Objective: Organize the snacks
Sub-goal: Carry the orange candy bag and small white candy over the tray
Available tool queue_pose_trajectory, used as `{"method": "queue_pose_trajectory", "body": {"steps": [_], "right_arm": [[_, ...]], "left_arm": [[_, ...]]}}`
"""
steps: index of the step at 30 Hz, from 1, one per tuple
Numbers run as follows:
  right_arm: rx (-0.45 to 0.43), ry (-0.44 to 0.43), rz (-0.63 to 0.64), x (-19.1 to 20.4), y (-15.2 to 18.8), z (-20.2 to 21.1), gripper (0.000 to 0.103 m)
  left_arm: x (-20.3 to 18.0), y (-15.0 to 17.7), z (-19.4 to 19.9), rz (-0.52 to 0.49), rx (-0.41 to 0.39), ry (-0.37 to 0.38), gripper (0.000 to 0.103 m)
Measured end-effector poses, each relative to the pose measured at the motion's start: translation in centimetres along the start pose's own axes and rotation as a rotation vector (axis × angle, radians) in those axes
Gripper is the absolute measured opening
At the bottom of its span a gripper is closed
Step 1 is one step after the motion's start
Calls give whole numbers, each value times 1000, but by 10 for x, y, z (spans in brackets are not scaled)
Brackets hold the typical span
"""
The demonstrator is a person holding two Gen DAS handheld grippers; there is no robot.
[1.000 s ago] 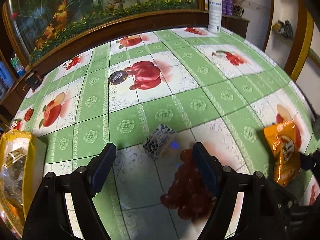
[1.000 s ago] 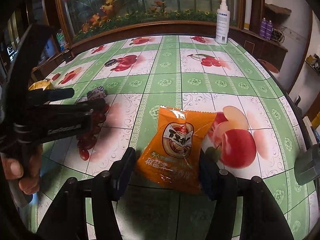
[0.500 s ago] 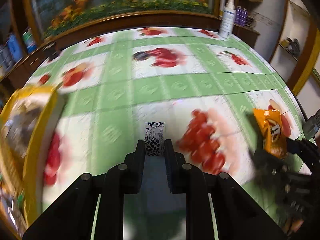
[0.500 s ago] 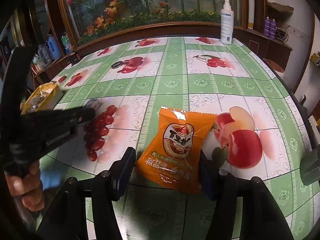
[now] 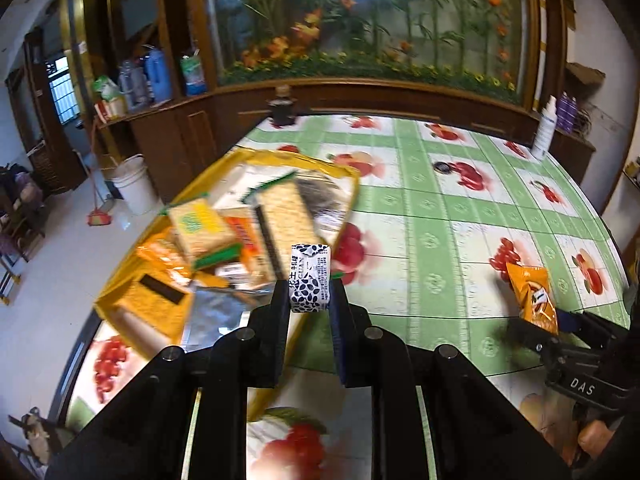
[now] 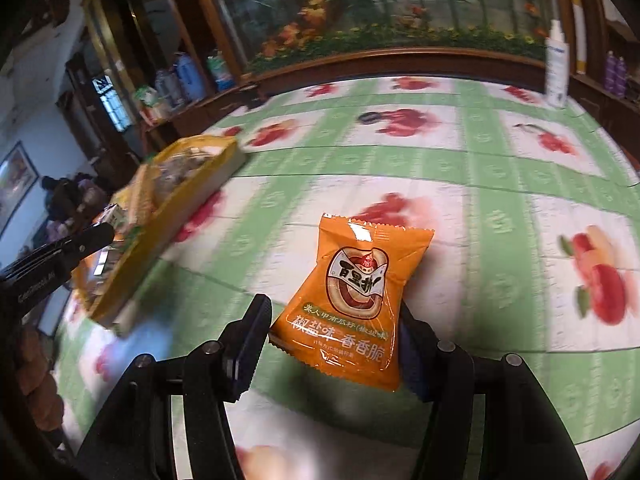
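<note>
Two grippers each carry a snack above the table (image 5: 480, 208), whose fruit-print cloth is smeared by motion blur in the right wrist view. The packets piled in the yellow tray (image 5: 120, 300) at the table's left edge are too blurred to name, and the tray's near corner is cut off behind the left gripper (image 5: 310, 292). That gripper is clenched on a small black-and-white sweet (image 5: 310, 278), held upright over the tray's right rim, fingers angled downward. The right gripper (image 6: 332, 340) grasps an orange packet (image 6: 352, 296) by its lower sides near the table's right edge, also tilted down; its right finger is mostly hidden behind the packet. A hand (image 5: 592, 438) shows only partly at the frame edge.
</note>
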State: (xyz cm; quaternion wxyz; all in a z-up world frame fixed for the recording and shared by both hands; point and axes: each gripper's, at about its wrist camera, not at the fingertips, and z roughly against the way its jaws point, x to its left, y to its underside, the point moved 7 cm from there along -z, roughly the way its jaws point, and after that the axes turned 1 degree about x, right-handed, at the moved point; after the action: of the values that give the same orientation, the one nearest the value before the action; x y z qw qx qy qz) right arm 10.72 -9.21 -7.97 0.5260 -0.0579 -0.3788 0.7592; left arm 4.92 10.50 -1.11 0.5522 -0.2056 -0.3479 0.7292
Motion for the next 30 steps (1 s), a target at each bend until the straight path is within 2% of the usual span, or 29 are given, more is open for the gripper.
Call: {"method": "queue_pose_trajectory", "body": {"steps": [9, 21, 30], "right_arm": [[-16, -139, 27, 70, -6, 1, 60], [-8, -185, 157, 148, -27, -5, 60], [14, -189, 209, 177, -38, -23, 60]], "left_arm": [[44, 2, 6, 56, -24, -39, 17], [83, 8, 4, 132, -24, -47, 17], [110, 15, -7, 186, 8, -51, 17]]}}
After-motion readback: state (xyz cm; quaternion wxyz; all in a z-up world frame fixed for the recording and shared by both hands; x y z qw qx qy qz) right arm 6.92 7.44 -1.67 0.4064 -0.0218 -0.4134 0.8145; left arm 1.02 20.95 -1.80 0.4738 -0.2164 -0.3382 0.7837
